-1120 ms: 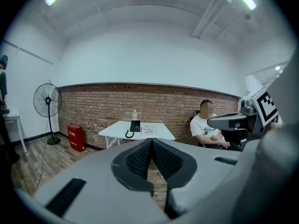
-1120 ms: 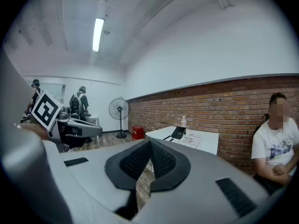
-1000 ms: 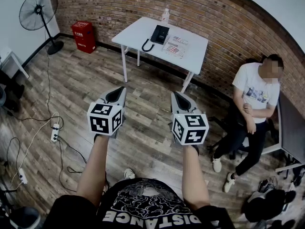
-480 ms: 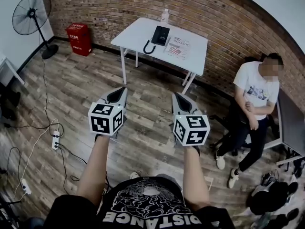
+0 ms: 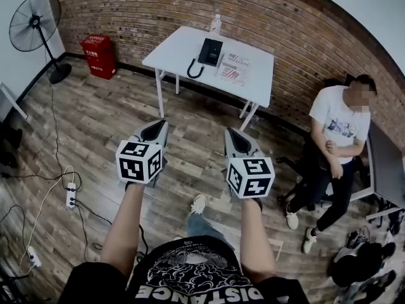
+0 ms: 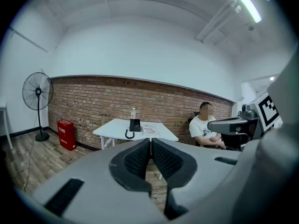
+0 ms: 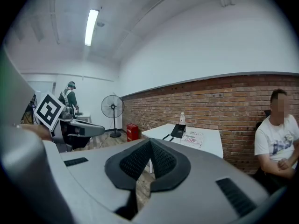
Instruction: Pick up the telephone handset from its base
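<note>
Two closed tools, left (image 5: 158, 125) and right (image 5: 231, 133); one telephone (image 5: 211, 51); one table (image 5: 179, 50).

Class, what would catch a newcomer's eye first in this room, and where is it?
The left gripper and right gripper, each with a black-and-white marker cube, fill the foreground, both shut and empty. Beyond them a white table by the brick wall carries a black telephone; a person sits at the right.
</note>
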The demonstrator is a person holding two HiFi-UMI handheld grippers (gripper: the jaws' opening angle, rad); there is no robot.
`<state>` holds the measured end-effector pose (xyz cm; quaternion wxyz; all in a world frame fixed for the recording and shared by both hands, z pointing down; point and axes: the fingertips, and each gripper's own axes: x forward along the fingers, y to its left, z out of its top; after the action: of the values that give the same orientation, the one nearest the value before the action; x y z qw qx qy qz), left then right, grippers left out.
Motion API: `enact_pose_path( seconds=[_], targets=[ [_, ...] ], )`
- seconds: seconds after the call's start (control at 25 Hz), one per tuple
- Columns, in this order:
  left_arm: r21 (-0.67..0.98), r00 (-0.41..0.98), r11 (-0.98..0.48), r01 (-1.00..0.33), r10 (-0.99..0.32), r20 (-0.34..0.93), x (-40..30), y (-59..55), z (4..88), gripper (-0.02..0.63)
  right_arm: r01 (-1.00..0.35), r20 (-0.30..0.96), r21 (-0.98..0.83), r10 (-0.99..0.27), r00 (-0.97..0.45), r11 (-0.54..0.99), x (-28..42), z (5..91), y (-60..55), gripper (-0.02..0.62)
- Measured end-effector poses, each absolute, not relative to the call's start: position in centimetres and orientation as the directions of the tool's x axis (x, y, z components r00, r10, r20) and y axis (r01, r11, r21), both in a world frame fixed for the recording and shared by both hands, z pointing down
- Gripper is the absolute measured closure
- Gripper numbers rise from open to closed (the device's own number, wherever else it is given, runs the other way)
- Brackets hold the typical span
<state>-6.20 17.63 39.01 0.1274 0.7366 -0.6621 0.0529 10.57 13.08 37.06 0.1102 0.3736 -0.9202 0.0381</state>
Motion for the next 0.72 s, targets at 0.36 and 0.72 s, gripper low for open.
enact_pose_path(
  seconds=[0.36,0.72],
  targets=[
    [0.11,0.122,-0.096,-0.989,-0.956,0.268,-8.5,9.5,40.2,0.598,-0.681,0.227,-0.034,-0.658,-0.718,0.731,7.4,38.5,4.6,0.595],
    [0.109,0.131,-0.102,-0.989,-0.946,0.295,-9.7,-2.2,40.0,0.597,-0.677,0.24,-0.051,-0.649,-0.722,0.734,5.9,38.5,-6.7,0.595]
  ],
)
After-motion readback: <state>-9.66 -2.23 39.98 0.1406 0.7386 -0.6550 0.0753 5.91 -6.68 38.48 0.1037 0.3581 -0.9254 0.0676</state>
